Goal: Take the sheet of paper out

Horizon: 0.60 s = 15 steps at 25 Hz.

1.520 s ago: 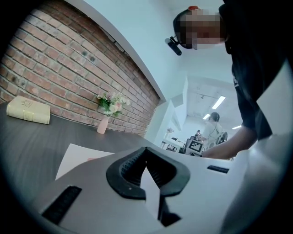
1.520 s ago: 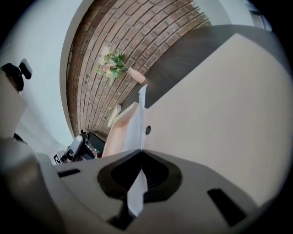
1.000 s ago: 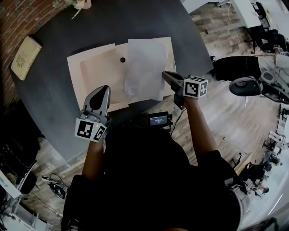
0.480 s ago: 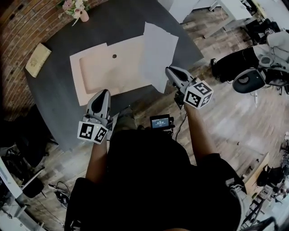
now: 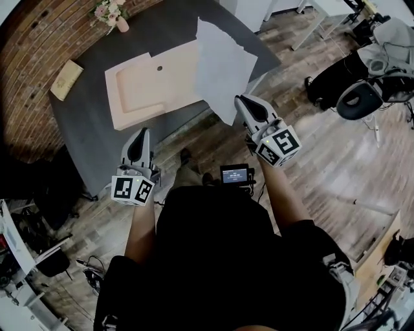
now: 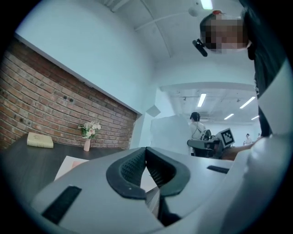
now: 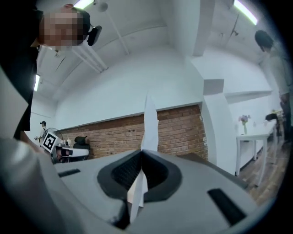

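Paper [image 5: 223, 68] hangs up in the air, pinched at its low corner by the right gripper [image 5: 241, 101], whose jaws press tight on it. In the right gripper view the sheet stands thin and straight up between the pads. It looks clear of the tan folder [image 5: 145, 87], which lies flat on the dark table [image 5: 84, 123], so the taking-out step seems almost done. I think the next move is to find a bare spot and lay the sheet down flat, and that needs a slow, gentle hand so the thin sheet does not fold or slip from the pinch. The left gripper [image 5: 141, 134] hangs over the floor just beside the table edge, its jaws pressed together with nothing between them. Also on the table are a small book [image 5: 66, 79] and a vase of flowers [image 5: 110, 11] at the far side. A brick wall [image 5: 32, 39] stands behind the table. The floor [image 5: 323, 149] is wood, and desks and chairs stand farther off in the big room.
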{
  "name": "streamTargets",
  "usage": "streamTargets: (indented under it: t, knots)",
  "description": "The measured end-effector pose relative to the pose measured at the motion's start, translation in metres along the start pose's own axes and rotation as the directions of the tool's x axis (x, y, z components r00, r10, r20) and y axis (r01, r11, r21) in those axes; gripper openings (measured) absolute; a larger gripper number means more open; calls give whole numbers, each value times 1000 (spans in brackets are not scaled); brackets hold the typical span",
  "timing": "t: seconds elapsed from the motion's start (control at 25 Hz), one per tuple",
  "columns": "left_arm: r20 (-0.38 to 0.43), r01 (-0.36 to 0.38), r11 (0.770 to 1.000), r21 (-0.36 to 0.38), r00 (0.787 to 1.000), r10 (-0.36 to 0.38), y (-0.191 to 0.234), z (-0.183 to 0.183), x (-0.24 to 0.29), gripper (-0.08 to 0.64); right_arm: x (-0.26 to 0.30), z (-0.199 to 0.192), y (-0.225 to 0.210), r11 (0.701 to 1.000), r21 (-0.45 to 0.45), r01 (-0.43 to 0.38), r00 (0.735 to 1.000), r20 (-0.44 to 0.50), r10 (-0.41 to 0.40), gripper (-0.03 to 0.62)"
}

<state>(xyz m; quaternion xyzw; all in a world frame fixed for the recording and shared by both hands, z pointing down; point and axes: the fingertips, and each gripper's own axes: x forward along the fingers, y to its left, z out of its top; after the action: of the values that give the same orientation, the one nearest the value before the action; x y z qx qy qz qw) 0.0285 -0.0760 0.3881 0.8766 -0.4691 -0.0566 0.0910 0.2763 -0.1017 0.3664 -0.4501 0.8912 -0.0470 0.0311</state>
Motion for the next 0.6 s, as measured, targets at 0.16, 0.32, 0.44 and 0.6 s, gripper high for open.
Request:
streamTargets:
  t: [0.16, 0.32, 0.44, 0.6]
  knots:
    - [20, -20, 999, 41, 1000, 19, -26, 19, -23, -5, -42, 16, 17, 998, -54, 41, 997, 64, -38, 8]
    - [30, -50, 997, 56, 998, 48, -20, 20, -37, -5, -54, 9, 31, 992, -95, 85, 993, 90, -77, 8]
    - [26, -75, 995, 70, 997, 73, -11, 18, -50, -5, -57, 2, 40, 989, -97, 108, 990, 98, -98, 8]
    - [17, -104, 992, 70, 995, 103, -1, 12, -68, -5, -60, -5, 59, 989, -99, 109, 990, 95, -100, 8]
